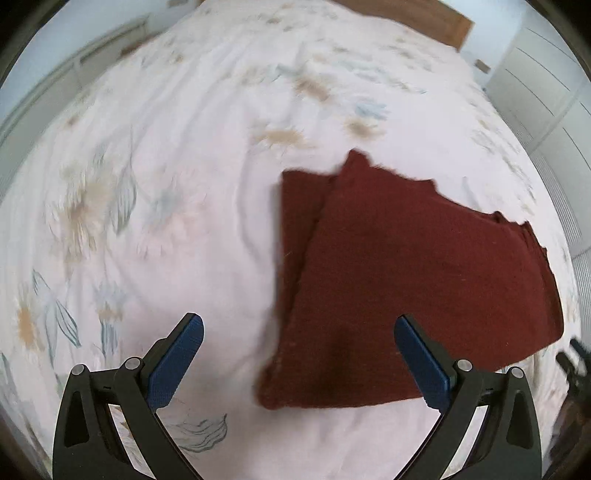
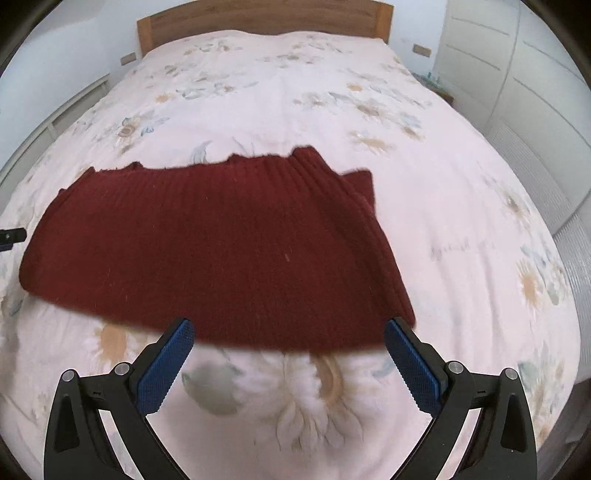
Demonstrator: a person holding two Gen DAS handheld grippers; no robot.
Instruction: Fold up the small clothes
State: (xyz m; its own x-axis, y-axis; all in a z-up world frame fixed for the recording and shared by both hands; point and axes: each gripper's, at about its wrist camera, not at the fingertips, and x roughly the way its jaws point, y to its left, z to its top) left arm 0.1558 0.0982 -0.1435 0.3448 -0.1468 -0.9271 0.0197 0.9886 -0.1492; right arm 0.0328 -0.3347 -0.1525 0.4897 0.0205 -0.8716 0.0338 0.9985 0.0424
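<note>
One dark red knitted garment (image 2: 221, 251) lies flat on the bed, folded over itself so that a ribbed upper layer covers most of a lower layer. A strip of that lower layer (image 1: 295, 229) shows along one side, and the far edge looks ragged and stepped. In the left wrist view the garment (image 1: 406, 277) sits to the right of centre, its near corner reaching down between the two fingers.

Both grippers are spread wide and hold nothing. The left gripper (image 1: 298, 325) hangs over the near edge of the garment, with one blue pad (image 1: 177, 362) over bare bedspread and the other in front of the red cloth; whether it touches the cloth I cannot tell. The right gripper (image 2: 289, 330) hangs just at the garment's near hem, its blue pads (image 2: 413, 365) apart on either side.

Under everything is a pale pink bedspread (image 2: 332, 110) printed with beige and grey-blue flowers, lightly wrinkled. A wooden headboard (image 2: 258, 18) stands at the far end, and white cupboard doors (image 2: 517, 74) line the wall to the right.
</note>
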